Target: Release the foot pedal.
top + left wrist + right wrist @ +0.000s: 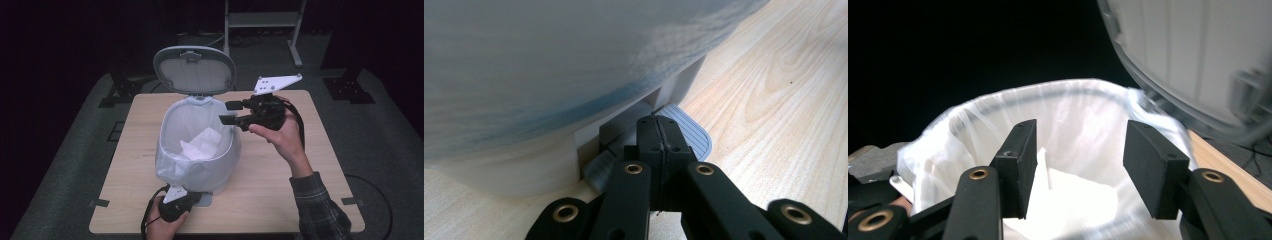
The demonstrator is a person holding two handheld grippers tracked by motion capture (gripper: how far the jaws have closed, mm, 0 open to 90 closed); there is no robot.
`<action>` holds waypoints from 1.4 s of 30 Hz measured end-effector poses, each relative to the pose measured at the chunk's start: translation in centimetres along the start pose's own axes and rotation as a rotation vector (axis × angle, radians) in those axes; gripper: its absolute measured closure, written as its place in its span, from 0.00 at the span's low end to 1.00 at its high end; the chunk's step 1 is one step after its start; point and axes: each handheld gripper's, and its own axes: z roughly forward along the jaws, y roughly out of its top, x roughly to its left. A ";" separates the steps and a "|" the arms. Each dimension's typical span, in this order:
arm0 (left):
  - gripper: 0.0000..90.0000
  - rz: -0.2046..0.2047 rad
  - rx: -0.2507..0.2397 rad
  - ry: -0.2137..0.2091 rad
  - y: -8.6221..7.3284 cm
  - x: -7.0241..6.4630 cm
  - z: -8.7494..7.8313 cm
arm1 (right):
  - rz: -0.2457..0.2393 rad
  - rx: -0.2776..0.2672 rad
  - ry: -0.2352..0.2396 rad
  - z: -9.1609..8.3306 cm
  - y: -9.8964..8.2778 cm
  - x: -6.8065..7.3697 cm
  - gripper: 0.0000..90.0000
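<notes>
Bin open, both grippers at it.

The bin stands mid-table, lid tipped up, white liner folded over its rim and crumpled white paper inside. The left gripper, jaws pressed together, bears on the pedal at the near edge (nothing between them); the right gripper hovers at the rim, jaws apart and empty.

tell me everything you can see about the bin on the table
The bin is a pale grey, plastic-looking pedal bin standing upright near the middle of the wooden table. Its hinged lid is up. A thin white liner is folded over the rim, and crumpled white paper lies inside. The shut left gripper presses its ribbed pedal. The open right gripper hovers by the rim.
</notes>
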 end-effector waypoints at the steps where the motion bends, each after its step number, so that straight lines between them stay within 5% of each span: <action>1: 1.00 0.000 0.000 0.000 0.0 0.0 0.0 | 0.000 0.000 0.000 0.0 0.0 0.0 0.51; 13: 1.00 -0.004 -0.004 0.002 0.0 -0.1 0.0 | 0.032 -0.013 -0.073 -3.1 -2.5 -1.2 0.47; 31: 1.00 0.004 -0.004 0.010 0.0 -0.1 0.0 | 0.072 0.007 -0.189 -5.1 -5.9 -1.8 0.34; 42: 0.87 0.024 -0.005 0.013 0.0 -0.3 -0.3 | 0.105 0.012 -0.280 -7.1 -9.2 -2.0 0.26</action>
